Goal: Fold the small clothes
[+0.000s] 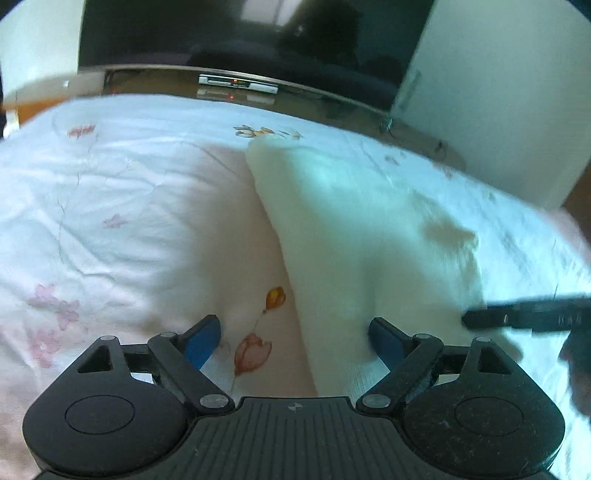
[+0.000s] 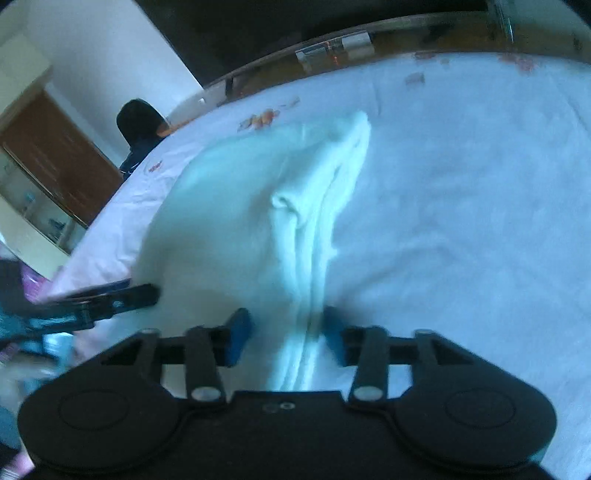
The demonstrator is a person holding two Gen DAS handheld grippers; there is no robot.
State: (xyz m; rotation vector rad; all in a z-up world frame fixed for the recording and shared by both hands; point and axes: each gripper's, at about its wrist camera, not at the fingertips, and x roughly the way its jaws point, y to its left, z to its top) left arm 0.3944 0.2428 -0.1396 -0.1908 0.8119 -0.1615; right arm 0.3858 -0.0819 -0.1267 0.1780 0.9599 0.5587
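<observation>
A small white garment [image 1: 354, 236] lies folded on the floral bedsheet [image 1: 110, 192]. My left gripper [image 1: 295, 336] is open, low over the garment's near left edge; the left blue finger [image 1: 203, 341] is over the sheet, the right one over the cloth. In the right wrist view the garment [image 2: 236, 221] shows stacked layered edges running toward the camera. My right gripper [image 2: 284, 336] is open with its blue fingers [image 2: 238, 338] either side of that layered edge, not pinching it. The right gripper's black tip shows in the left wrist view [image 1: 517, 317].
A dark TV [image 1: 240, 33] on a wooden stand [image 1: 236, 86] is beyond the bed's far edge. A white wall [image 1: 498, 92] is to the right. A seated person [image 2: 140, 129] and a brown door [image 2: 55, 158] are off the bed's left side.
</observation>
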